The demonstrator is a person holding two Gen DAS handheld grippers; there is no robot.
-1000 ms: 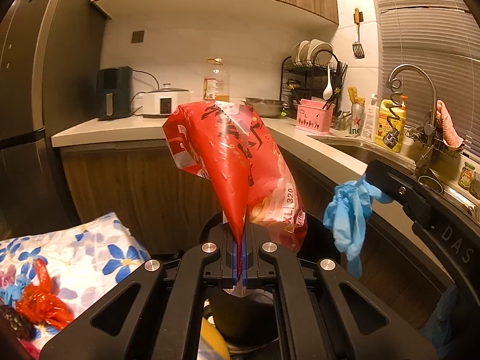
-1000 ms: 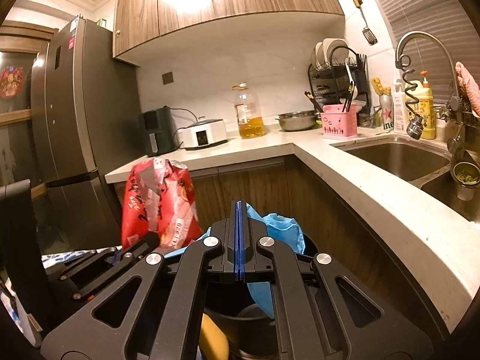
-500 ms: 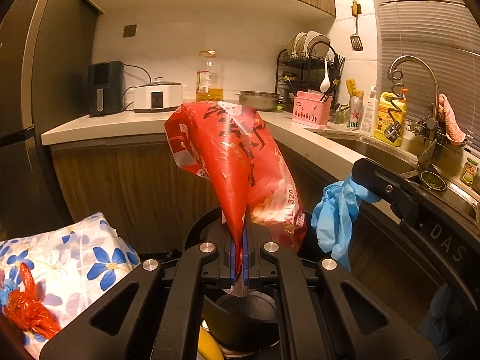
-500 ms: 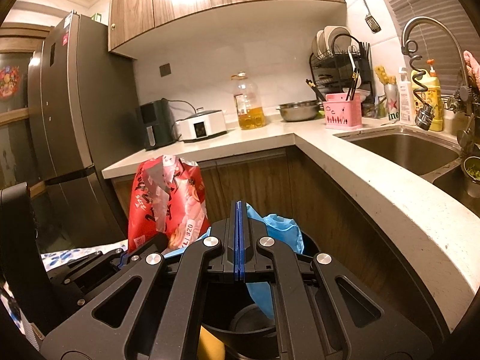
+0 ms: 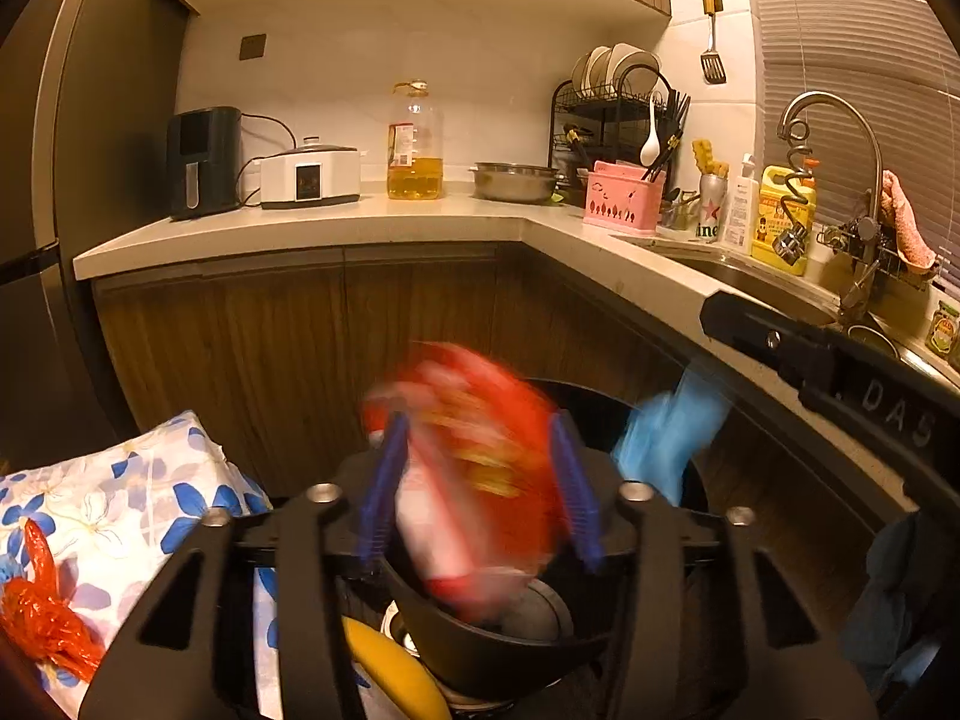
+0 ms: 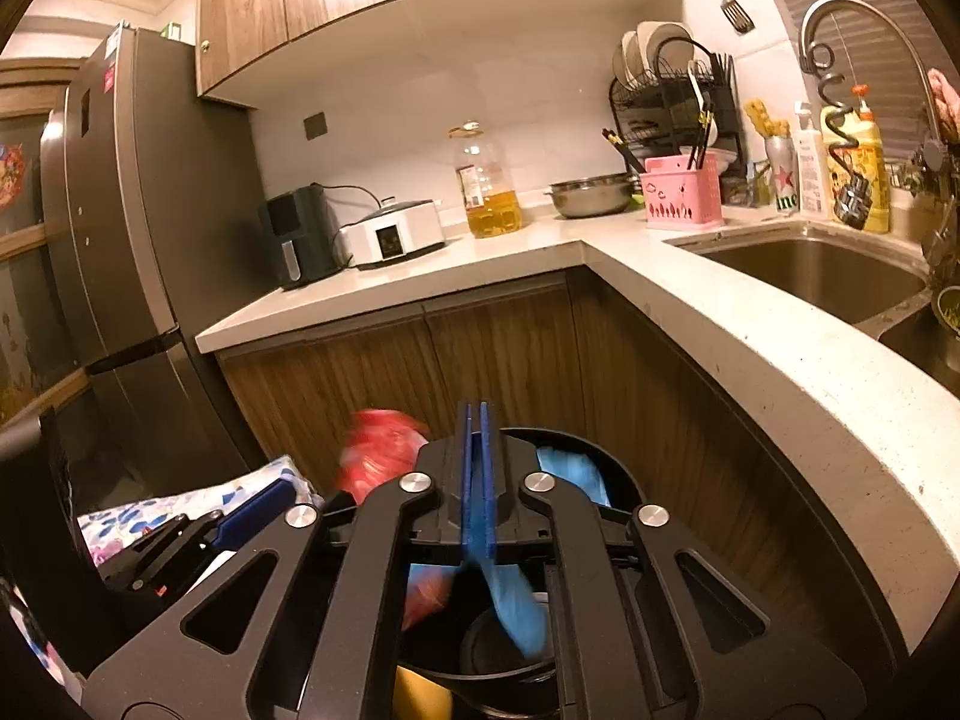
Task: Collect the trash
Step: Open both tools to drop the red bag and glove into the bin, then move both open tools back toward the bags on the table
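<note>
While its blue pads stand spread apart at lower centre, the left tool has the blurred red snack bag loose between them, over the black bin. Clenched on a blue glove, the right tool points over the same bin. Only the left view shows the floral cloth's red wrapper.

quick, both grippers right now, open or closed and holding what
Left gripper: open, the blurred red snack bag between its spread fingers, not clamped.
Right gripper: closed on the blue glove.
</note>
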